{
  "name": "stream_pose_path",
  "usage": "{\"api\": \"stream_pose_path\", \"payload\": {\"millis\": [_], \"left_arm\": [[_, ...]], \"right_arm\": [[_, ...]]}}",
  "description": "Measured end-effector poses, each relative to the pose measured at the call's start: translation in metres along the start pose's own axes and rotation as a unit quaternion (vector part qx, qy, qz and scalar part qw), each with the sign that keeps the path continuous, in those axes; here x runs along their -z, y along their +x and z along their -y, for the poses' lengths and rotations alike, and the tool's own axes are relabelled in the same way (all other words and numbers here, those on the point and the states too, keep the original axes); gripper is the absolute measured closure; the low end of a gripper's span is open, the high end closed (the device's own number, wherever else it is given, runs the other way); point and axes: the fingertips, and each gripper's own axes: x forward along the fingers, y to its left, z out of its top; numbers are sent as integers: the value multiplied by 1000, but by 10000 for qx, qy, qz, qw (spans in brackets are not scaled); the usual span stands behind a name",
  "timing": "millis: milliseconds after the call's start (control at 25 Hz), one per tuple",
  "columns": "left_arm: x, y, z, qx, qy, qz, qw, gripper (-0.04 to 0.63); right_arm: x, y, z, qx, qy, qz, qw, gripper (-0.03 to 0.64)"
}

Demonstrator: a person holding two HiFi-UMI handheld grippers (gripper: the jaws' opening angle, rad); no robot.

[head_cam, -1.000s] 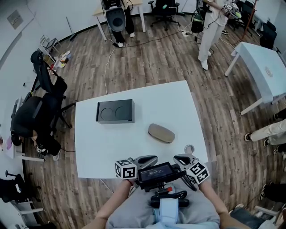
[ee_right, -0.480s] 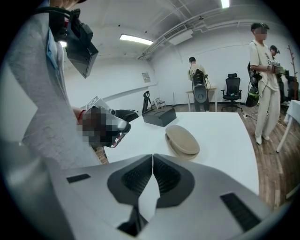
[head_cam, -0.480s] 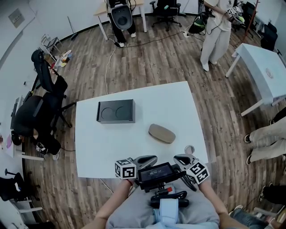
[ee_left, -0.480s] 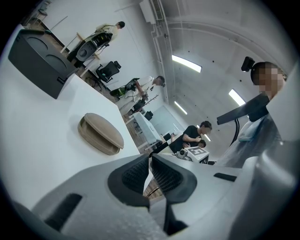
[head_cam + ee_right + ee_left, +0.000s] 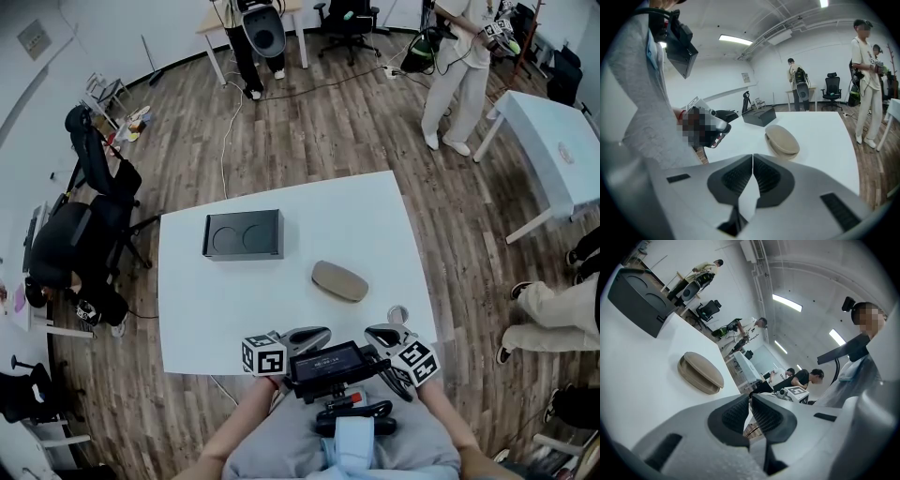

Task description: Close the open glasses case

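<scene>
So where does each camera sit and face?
Head view: on the head, facing steeply down at the table; lap, left gripper and right gripper show.
Left gripper view: on left gripper, along its jaws, across the table; torso at right.
Right gripper view: on right gripper, along its jaws; sleeve at left.
Shared: glasses case, black box.

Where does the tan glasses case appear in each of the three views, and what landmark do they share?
Head view: glasses case right of centre, on the table.
Left gripper view: glasses case left of centre.
Right gripper view: glasses case near centre, slightly right.
Shared landmark: the black box beyond the case.
</scene>
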Motion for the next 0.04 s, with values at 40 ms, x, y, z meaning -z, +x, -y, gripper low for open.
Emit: {"api": "stream_pose_path", "payload": {"millis": [40], "left_arm": [[-1, 0, 0, 1, -7, -3, 10000, 575]], "right_arm": [[-1, 0, 0, -4, -1, -3, 10000, 584]]}}
